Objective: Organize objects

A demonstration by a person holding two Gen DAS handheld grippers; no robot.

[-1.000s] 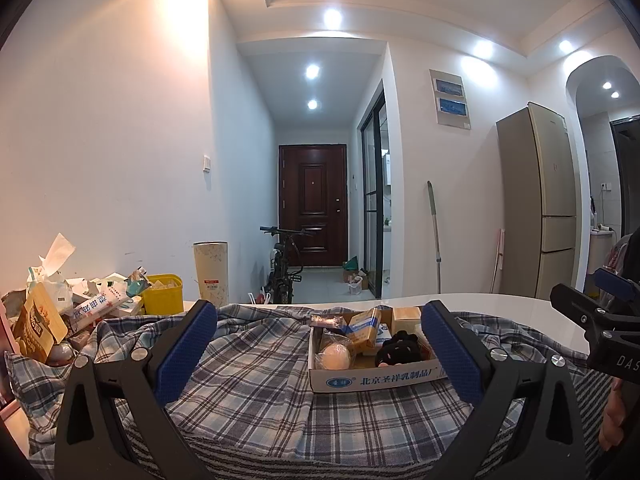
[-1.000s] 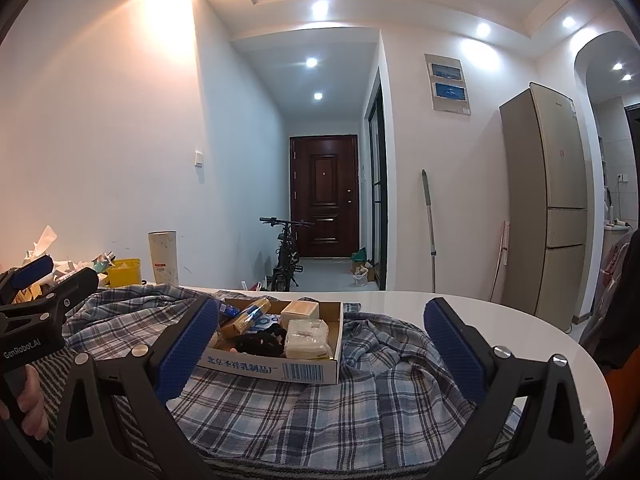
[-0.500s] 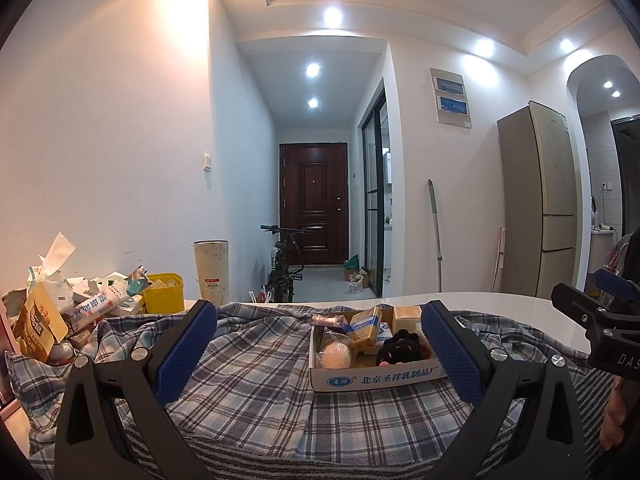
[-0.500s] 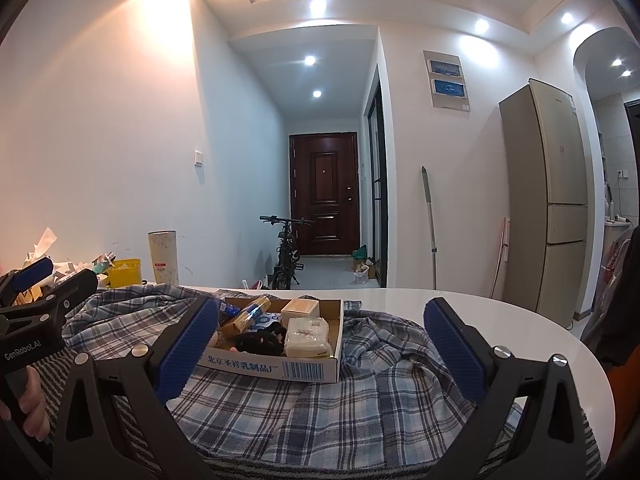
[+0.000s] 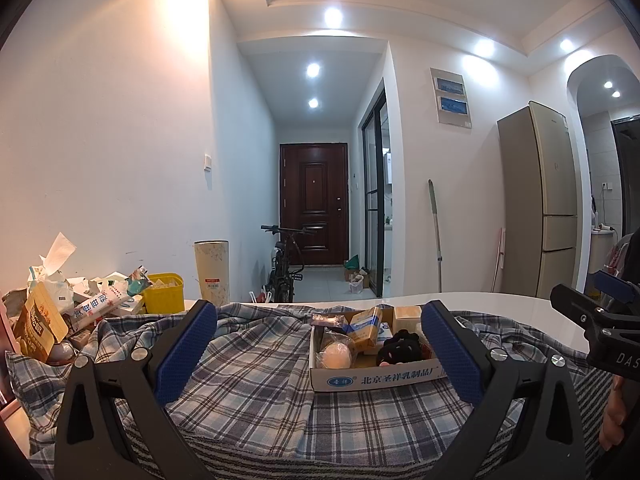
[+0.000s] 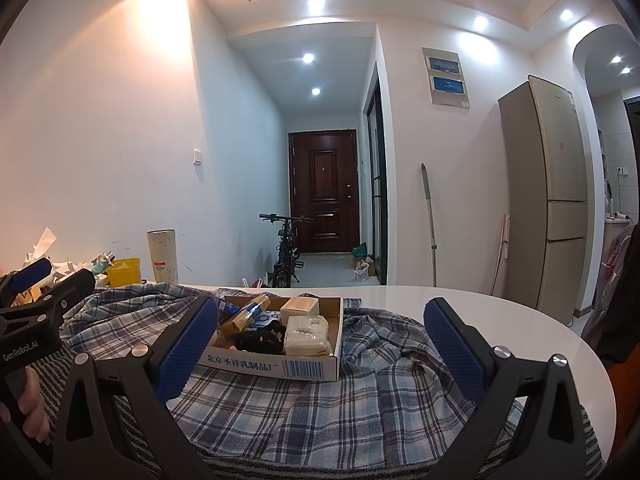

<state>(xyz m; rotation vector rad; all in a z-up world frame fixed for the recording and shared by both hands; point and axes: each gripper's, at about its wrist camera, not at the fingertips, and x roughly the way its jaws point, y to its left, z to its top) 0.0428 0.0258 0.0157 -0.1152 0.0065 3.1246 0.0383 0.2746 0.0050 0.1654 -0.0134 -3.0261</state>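
- Left wrist view: left gripper (image 5: pixel 318 354), black with blue ribbed pads, spread wide apart and holding nothing, raised over a blue-and-grey plaid cloth (image 5: pixel 256 392) draped across a white rounded table (image 5: pixel 520 312).
- Sitting on the cloth, just inside the right-hand finger: a shallow white cardboard box with blue printed lettering (image 5: pixel 376 378).
- Inside the box: a pale round ball in clear wrap (image 5: pixel 338 354) at the front, a black plush item (image 5: pixel 400 346) beside it, a yellow-and-blue carton (image 5: pixel 366 326) behind.
- Far left on the table: a heap of paper packets and tissues (image 5: pixel 60 308), a yellow tub (image 5: pixel 164 298), a tall cream cylinder (image 5: pixel 212 270).
- Right wrist view: right gripper (image 6: pixel 320 356), fingers likewise wide apart and empty, above the same cloth.
- Box between the fingers, nearer the left one; a white wrapped block (image 6: pixel 306 334) and a beige square box (image 6: pixel 300 308) inside, possibly soap.
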